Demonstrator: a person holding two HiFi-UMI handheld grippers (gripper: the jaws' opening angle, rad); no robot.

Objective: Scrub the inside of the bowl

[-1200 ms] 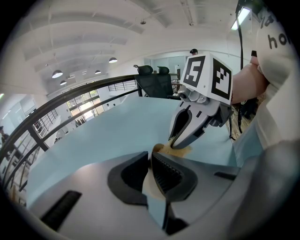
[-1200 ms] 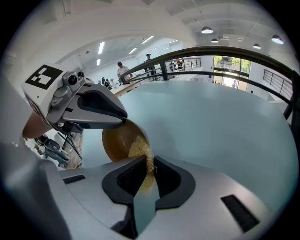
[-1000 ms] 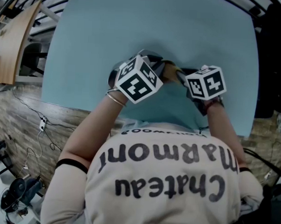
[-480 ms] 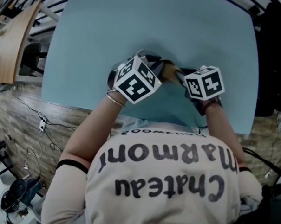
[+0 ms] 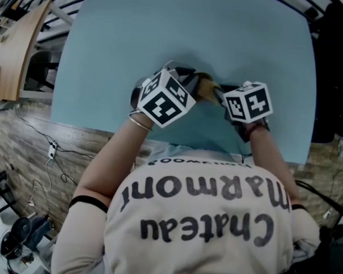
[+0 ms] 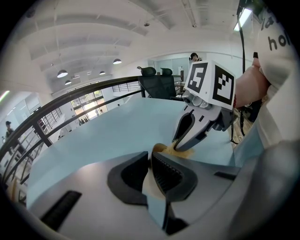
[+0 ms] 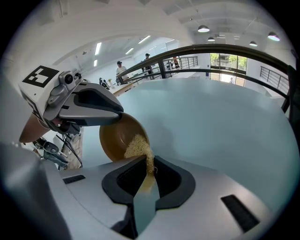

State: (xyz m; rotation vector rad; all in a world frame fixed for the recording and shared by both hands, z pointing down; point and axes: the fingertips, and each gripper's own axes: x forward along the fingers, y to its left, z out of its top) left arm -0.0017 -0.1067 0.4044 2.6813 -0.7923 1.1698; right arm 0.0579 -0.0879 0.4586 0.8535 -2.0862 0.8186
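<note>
Close to the near edge of the table (image 5: 221, 39), about halfway along it, sits the brown bowl (image 7: 115, 138), between the left gripper (image 6: 150, 158) and the right gripper (image 7: 148, 161). The bowl is tipped, so its opening looks toward the right gripper. Whether its base rests on the table I cannot tell.

The left gripper has its jaws narrow, pressed on the bowl's wall at the rim, with one pad inside and one outside, so the bowl is kept firm. The right gripper has its jaws closed on a straw-coloured scrubber (image 7: 137, 145), a rough bundle of fibres. The free end of the scrubber lies inside the bowl, against the inner wall on the side nearest to that gripper.

In my judgement the preparing part is finished: the bowl is secured, the tool is gripped, and the tool is already in the bowl. The scrubbing itself seems to be in progress, but how much of it is done the pictures do not say. The inner surface looks plain and brown everywhere, with no foam, water or dirt to mark which part was rubbed.

What probably remains is to pass the scrubber over the bottom and the far part of the wall, also near the place where the left gripper pinches the rim, and then to lift the scrubber out.
</note>
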